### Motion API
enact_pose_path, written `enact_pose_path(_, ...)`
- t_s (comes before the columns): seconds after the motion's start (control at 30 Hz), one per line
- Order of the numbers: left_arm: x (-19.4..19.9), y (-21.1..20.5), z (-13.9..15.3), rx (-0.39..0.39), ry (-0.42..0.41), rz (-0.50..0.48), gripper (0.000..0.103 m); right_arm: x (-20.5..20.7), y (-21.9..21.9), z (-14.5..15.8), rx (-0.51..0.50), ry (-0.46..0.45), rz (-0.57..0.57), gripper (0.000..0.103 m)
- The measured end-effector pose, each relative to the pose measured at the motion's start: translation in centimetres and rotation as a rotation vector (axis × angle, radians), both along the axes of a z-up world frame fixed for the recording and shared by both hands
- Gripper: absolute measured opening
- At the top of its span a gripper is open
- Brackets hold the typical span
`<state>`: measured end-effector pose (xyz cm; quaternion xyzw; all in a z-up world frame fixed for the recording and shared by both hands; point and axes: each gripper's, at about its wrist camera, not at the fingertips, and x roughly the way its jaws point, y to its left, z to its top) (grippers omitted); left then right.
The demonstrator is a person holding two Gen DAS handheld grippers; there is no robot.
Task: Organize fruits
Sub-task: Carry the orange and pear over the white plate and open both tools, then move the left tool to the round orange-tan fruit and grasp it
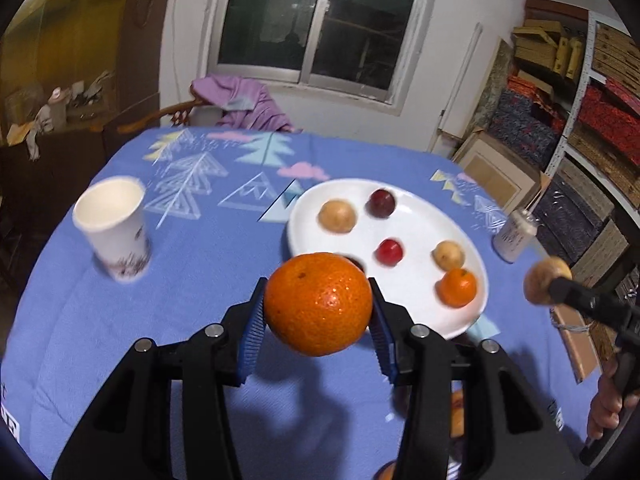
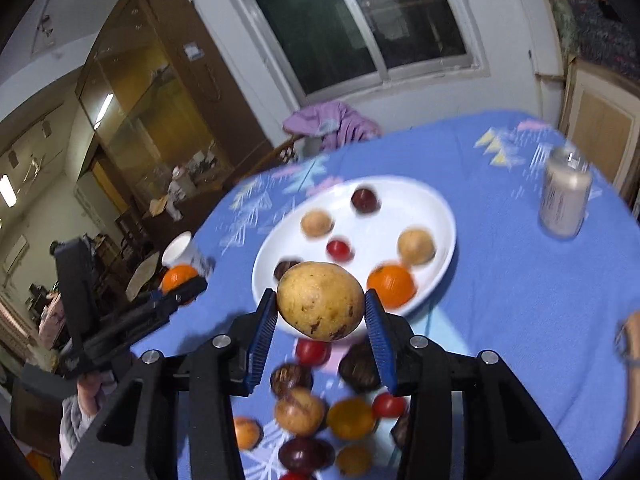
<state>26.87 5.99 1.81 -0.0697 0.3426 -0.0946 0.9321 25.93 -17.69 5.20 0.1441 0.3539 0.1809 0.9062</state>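
The right gripper (image 2: 320, 306) clamps a yellow speckled fruit (image 2: 320, 300) between its blue pads, above the blue-clothed counter (image 2: 500, 300). Beyond lies a white plate (image 2: 444, 208) bearing six fruits. Loose fruits (image 2: 320, 412) lie below. At left, the left gripper (image 2: 188, 286) holds an orange (image 2: 178, 276).

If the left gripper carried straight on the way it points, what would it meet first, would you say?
Probably the white plate: the left gripper, shut on an orange, points down toward the plate's near edge, though depth is unclear.
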Motion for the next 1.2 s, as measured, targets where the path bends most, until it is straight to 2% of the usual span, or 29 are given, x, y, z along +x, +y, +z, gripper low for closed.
enact_pose_path(0.07, 1.0, -2.0, 0.2, 0.004, 0.011, -0.031, 0.046, 1.8, -0.4, 1.1, 0.014, -0.006, -0.017, 0.045)
enact_pose_path(0.17, 2.5, -5.4, -1.0, 0.006, 0.046, -0.091, 0.046, 4.9, -0.2, 1.2, -0.007, -0.009, -0.045, 0.045)
enact_pose_path(0.33, 4.9, -9.1, -4.5, 0.058, 0.114, -0.148, 0.046, 10.1, 1.0, -2.5, -0.054, 0.065, -0.05, 0.045)
enact_pose_path(0.47, 6.1, -9.3, -6.3, 0.072, 0.152, -0.156, 0.046, 12.4, 2.1, -5.2, -0.088, 0.115, -0.026, 0.045)
enact_pose_path(0.53, 6.7, -8.8, -6.7, 0.044, 0.178, -0.162, 0.046, 13.0, 2.4, -6.0, -0.087, 0.124, -0.02, 0.045)
enact_pose_path(0.6, 6.9, -8.4, -6.9, 0.026, 0.183, -0.165, 0.047, 13.4, 2.9, -6.7, -0.112, 0.137, -0.007, 0.046)
enact_pose_path(0.7, 7.1, -8.6, -6.9, 0.04, 0.183, -0.176, 0.05, 13.1, 3.1, -6.8, -0.126, 0.13, -0.01, 0.048)
enact_pose_path(0.77, 6.8, -8.6, -6.6, 0.042, 0.167, -0.174, 0.071, 12.8, 2.9, -6.2, -0.116, 0.111, -0.015, 0.057)
enact_pose_path(0.8, 6.7, -8.5, -6.4, 0.046, 0.157, -0.17, 0.075, 12.5, 2.6, -5.7, -0.106, 0.098, -0.021, 0.062)
enact_pose_path(0.93, 5.5, -7.5, -4.5, 0.032, 0.115, -0.152, 0.078, 10.8, 1.7, -2.5, -0.051, 0.033, -0.035, 0.062)
enact_pose_path(1.03, 4.0, -5.6, -2.5, 0.005, 0.07, -0.11, 0.089, 8.1, 1.3, 1.4, -0.014, -0.05, -0.022, 0.065)
enact_pose_path(1.07, 3.3, -4.9, -1.9, -0.002, 0.054, -0.093, 0.094, 6.9, 1.2, 2.6, -0.007, -0.078, -0.015, 0.071)
enact_pose_path(1.13, 1.6, -3.3, -1.1, -0.012, 0.028, -0.066, 0.094, 3.9, 1.0, 4.5, -0.007, -0.146, -0.008, 0.078)
enact_pose_path(1.2, -0.2, -2.2, -1.1, -0.006, 0.02, -0.051, 0.095, 0.9, 0.7, 5.3, -0.028, -0.193, -0.001, 0.088)
